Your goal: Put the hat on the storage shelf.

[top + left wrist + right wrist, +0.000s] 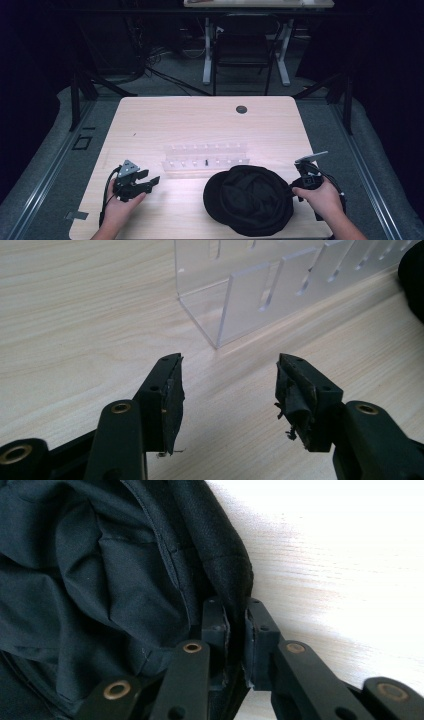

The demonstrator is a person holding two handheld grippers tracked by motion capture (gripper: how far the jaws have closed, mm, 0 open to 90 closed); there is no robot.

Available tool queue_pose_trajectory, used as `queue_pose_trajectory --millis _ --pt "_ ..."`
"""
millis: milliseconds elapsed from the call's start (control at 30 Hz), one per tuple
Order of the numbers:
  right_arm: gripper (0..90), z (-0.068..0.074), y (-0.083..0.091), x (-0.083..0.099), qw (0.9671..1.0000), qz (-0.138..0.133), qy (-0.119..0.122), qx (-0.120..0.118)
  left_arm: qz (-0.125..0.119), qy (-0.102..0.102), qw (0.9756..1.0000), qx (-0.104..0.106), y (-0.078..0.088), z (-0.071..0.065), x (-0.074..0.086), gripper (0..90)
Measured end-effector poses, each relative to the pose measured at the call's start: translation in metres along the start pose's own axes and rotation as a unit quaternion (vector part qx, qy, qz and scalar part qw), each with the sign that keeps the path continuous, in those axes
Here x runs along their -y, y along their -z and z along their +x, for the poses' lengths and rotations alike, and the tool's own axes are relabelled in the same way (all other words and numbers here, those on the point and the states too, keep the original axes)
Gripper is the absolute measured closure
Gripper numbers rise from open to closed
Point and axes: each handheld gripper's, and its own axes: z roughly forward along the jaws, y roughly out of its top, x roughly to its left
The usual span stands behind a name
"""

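The right gripper (236, 612) lies low and level at about 4 o'clock on the wooden table (150, 120), its jaws nearly closed and pinching the rim of the black hat (250, 200), a soft, creased fabric cap that rests at 5 o'clock, just in front of the clear plastic rack (206, 159). The left gripper (227, 390), held low at 8 o'clock, points toward the rack's corner; its jaws stand wide apart and hold nothing, and their pads look worn and frayed.
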Motion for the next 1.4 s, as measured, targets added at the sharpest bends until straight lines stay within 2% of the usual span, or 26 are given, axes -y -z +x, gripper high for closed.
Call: queue_pose_trajectory --millis 33,167,333,367,433,467,500,533,567,600,700,733,767,800,833,867,967,1067,1100,1133,1167,1200,1233,1267,1333,1400 --pt "84.0 -0.002 0.0 0.0 1.0 0.008 0.002 -0.001 0.0 0.0 1.0 0.0 0.0 0.0 0.0 44.9" --pt "86.7 -0.003 0.0 -0.001 0.9999 0.008 -0.004 -0.014 0.0 0.0 1.0 0.0 0.0 0.0 0.0 44.8" --pt "87.5 -0.001 0.003 -0.001 0.9998 0.012 -0.003 -0.013 0.0 0.001 1.0 0.0 0.0 0.0 0.0 44.9" --pt "87.5 0.0 0.003 0.0 0.9999 0.007 -0.007 -0.007 0.001 0.001 1.0 0.001 0.0 0.0 0.0 44.9" --pt "87.6 0.002 0.005 -0.001 0.9999 0.009 -0.003 -0.011 0.001 0.001 1.0 0.0 -0.001 0.0 0.0 44.8" --pt "87.7 0.004 0.005 0.0 0.9999 -0.004 -0.011 -0.008 0.001 0.001 1.0 0.001 -0.001 0.0 0.0 44.9" --pt "87.7 0.004 0.008 -0.001 1.0 0.004 -0.002 -0.006 0.001 0.001 1.0 0.001 0.0 0.0 0.0 44.9" --pt "87.7 0.005 0.009 0.0 0.9999 -0.002 -0.006 -0.011 0.001 0.001 1.0 0.001 0.0 0.0 0.0 44.9" --pt "87.7 0.005 0.012 -0.002 0.9999 0.011 0.006 -0.007 0.001 0.001 1.0 0.0 0.0 -0.001 0.0 44.9" --pt "87.7 0.008 0.013 -0.001 0.9999 -0.002 -0.005 -0.009 0.001 0.001 1.0 0.001 0.0 0.0 0.0 44.9" --pt "87.8 0.01 0.02 0.0 1.0 -0.002 0.004 -0.008 0.001 0.002 1.0 0.001 -0.001 -0.001 0.0 44.9" --pt "87.8 0.011 0.024 -0.001 0.9998 0.01 0.013 -0.008 0.002 0.001 1.0 0.0 -0.001 -0.001 0.0 44.9" --pt "87.8 0.013 0.024 0.0 0.9999 -0.004 0.006 -0.011 0.002 0.001 1.0 0.0 -0.001 -0.001 0.0 44.9" --pt "87.8 0.014 0.029 -0.002 0.9996 0.014 0.023 -0.002 0.0 0.001 1.0 0.0 -0.001 -0.001 0.0 44.9" --pt "87.8 0.015 0.028 0.001 0.9999 -0.007 0.01 -0.01 0.002 0.001 1.0 0.0 -0.001 -0.001 0.0 44.9" --pt "87.8 0.017 0.032 0.0 0.9999 -0.002 0.014 -0.003 0.002 0.001 1.0 0.001 -0.001 -0.001 0.0 44.9" --pt "87.8 0.021 0.041 0.0 0.9998 -0.001 0.019 -0.004 0.002 0.001 1.0 0.0 -0.001 -0.001 0.0 44.9" --pt "87.8 0.024 0.05 -0.001 0.9997 -0.01 0.018 -0.014 0.002 0.001 1.0 0.001 -0.001 -0.001 0.0 44.9" --pt "87.7 0.027 0.052 0.0 0.9997 -0.017 0.014 -0.009 0.001 0.001 1.0 0.0 -0.001 -0.001 0.001 44.9" --pt "87.7 0.027 0.055 -0.001 0.9997 -0.009 0.023 -0.009 0.002 0.001 1.0 0.001 -0.001 -0.001 0.0 44.9" --pt "87.7 0.03 0.057 -0.001 0.9996 -0.017 0.022 -0.005 0.002 0.001 1.0 0.001 -0.001 -0.001 0.001 44.9" --pt "87.7 0.031 0.06 -0.002 0.9994 -0.007 0.034 0.0 0.002 0.002 1.0 0.001 -0.001 -0.001 0.001 45.0" --pt "87.6 0.035 0.062 -0.002 0.9994 -0.02 0.027 -0.003 -0.003 0.003 1.0 -0.001 -0.002 -0.001 0.001 44.9" --pt "87.4 0.036 0.064 -0.003 0.9993 -0.015 0.034 0.0 -0.002 0.004 1.0 0.0 -0.002 -0.001 0.001 45.0" --pt "87.4 0.04 0.066 -0.003 0.9994 -0.021 0.028 0.002 -0.002 0.004 1.0 -0.001 -0.002 -0.001 0.001 45.0" --pt "87.1 0.043 0.07 -0.004 0.9991 -0.017 0.038 0.0 -0.001 0.002 1.0 0.0 -0.002 -0.001 0.001 45.0"
